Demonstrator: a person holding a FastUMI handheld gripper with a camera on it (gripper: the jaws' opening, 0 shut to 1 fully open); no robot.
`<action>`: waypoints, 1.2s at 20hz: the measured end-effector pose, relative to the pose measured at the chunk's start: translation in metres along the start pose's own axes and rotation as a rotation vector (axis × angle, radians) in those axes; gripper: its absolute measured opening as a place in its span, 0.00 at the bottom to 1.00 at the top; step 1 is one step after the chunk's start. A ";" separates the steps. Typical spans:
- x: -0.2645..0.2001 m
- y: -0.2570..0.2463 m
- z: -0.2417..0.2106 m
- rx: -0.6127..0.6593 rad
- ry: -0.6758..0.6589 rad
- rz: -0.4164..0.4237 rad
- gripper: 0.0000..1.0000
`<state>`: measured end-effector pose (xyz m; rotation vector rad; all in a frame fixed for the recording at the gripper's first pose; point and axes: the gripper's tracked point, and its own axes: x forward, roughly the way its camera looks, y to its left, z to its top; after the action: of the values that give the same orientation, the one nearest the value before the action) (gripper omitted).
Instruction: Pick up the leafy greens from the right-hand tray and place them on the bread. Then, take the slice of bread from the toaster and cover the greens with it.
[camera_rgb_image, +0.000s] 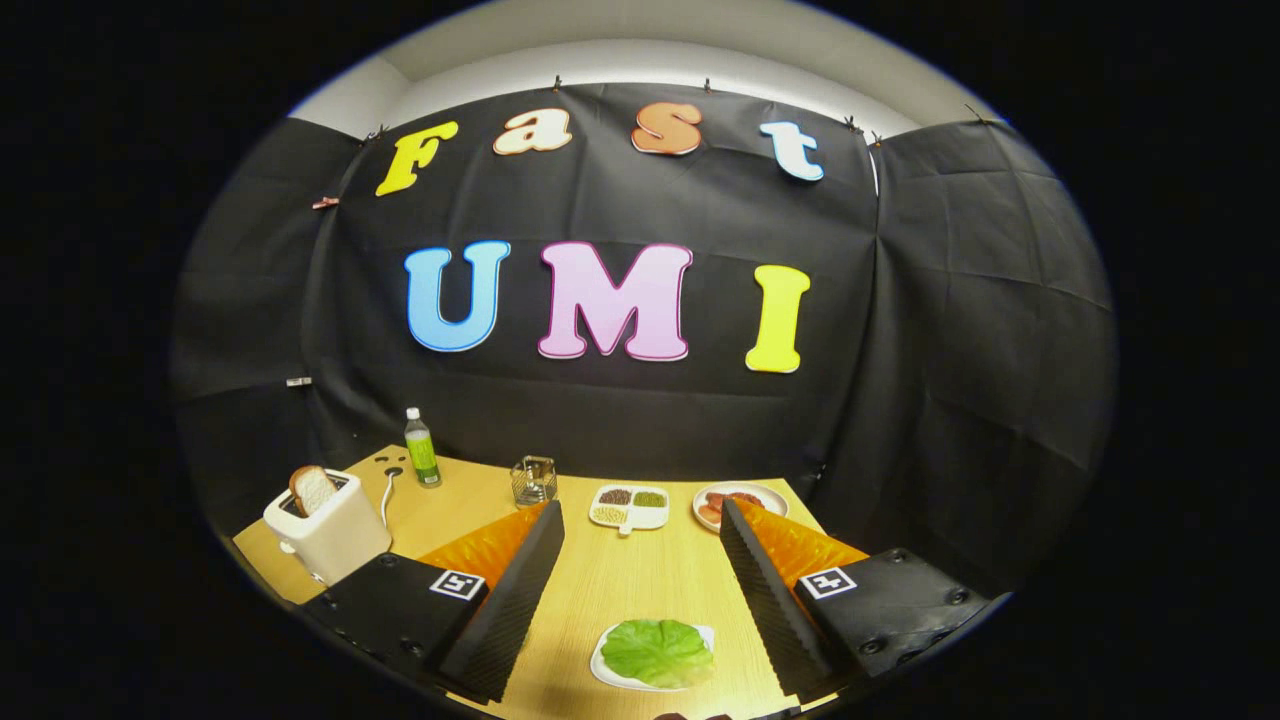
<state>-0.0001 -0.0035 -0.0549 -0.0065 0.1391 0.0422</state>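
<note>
The hand-held gripper (640, 590) is spread wide with nothing in it, the lettuce leaf (657, 651) lies on its white plate (604, 668) between the fingers, and the toaster (328, 527) far left of the leaf holds a bread slice (312, 489) sticking up, easy to grab.

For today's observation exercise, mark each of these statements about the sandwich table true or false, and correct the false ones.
1. A bread slice stands in the toaster. True.
2. The gripper is shut on the greens. False: its fingers are open, the leafy greens lying between them.
3. The bottle lies on its side. False: it stands upright.
4. A divided dish sits beyond the fingers. True.
</note>
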 end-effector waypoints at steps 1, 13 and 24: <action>0.003 -0.001 -0.007 0.002 0.019 0.003 0.98; 0.032 -0.013 -0.128 -0.015 0.311 0.076 0.98; 0.049 -0.003 -0.245 -0.163 0.634 0.319 0.99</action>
<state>0.0145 -0.0064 -0.3038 -0.1618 0.7701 0.3711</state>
